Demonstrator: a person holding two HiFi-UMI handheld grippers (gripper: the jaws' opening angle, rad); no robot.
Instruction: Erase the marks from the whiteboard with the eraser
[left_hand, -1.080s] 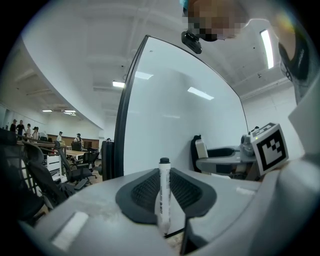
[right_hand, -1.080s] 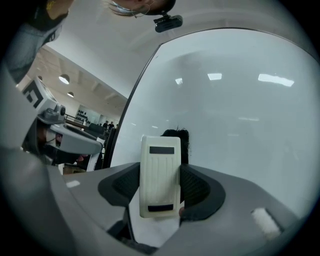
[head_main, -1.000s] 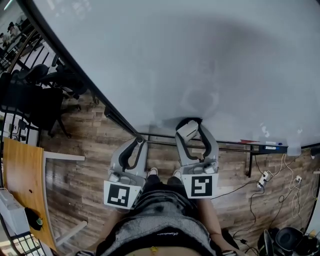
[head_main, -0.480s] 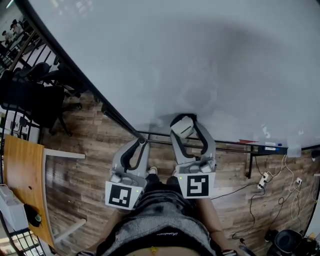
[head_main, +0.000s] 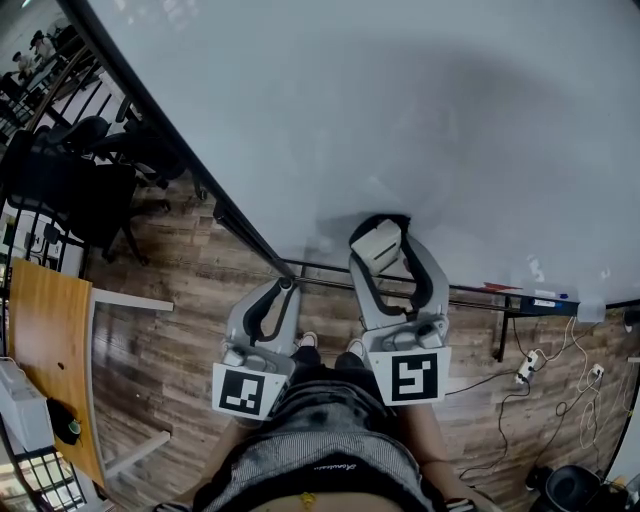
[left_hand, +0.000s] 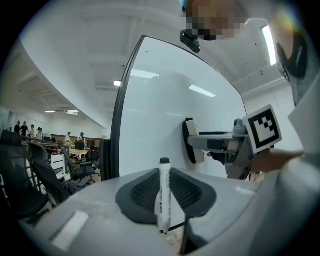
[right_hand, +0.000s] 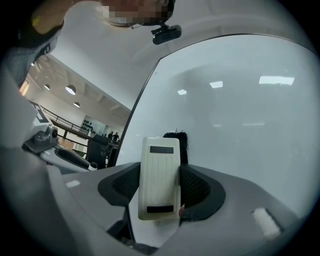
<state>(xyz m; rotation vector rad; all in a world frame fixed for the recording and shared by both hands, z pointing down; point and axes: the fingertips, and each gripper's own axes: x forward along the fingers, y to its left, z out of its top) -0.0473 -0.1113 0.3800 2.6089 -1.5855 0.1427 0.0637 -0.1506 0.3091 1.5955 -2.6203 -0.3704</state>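
Eraser (right_hand: 160, 185): being clamped by right gripper (head_main: 386, 238), felt side pressing low on whiteboard (head_main: 400, 120), seemingly for wiping
Left gripper (head_main: 271, 302): pinching capped marker (left_hand: 163, 200), hanging off the board, likely avoiding fresh marks

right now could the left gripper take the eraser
Probably not: the left gripper has its jaws shut on a marker, and the eraser is clamped in the right gripper at the whiteboard.
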